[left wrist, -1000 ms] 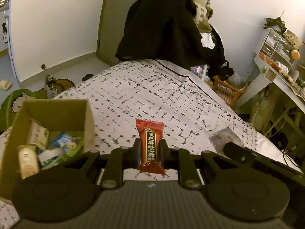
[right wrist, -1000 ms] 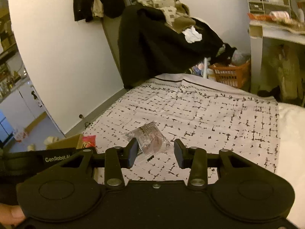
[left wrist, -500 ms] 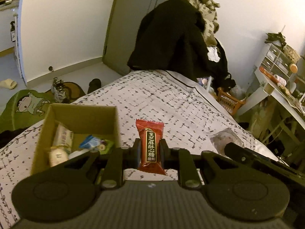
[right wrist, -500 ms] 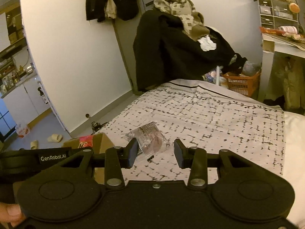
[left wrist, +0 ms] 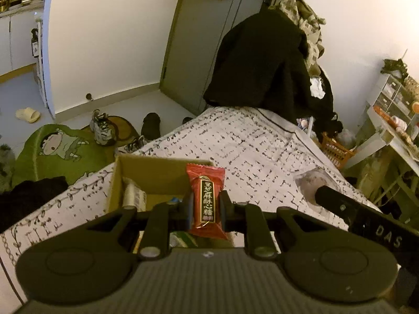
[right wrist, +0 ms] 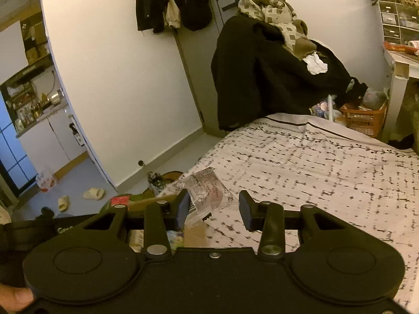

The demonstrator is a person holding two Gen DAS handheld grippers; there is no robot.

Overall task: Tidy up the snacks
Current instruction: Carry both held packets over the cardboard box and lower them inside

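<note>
My left gripper (left wrist: 205,206) is shut on a red candy packet (left wrist: 206,198) with gold lettering, held above the open cardboard box (left wrist: 157,175) on the bed. The box holds several wrapped snacks (left wrist: 132,196). My right gripper (right wrist: 213,210) holds a clear plastic snack packet (right wrist: 207,193) between its fingers, touching the left pad (right wrist: 182,209); the right pad stands apart from it. The same clear packet shows in the left wrist view (left wrist: 313,185). Below the right gripper the box edge (right wrist: 195,231) and snacks in it show.
The patterned bedspread (right wrist: 327,167) stretches ahead. A black coat (right wrist: 262,70) hangs over the bed's far end. An orange basket (right wrist: 364,120) and a desk (left wrist: 387,136) stand at right. Shoes (left wrist: 102,128) and a green rug (left wrist: 57,151) lie on the floor at left.
Both grippers have moved left with their packets and risen. The box has slid from the far left to directly under the left gripper. The right gripper now reaches the box edge.
</note>
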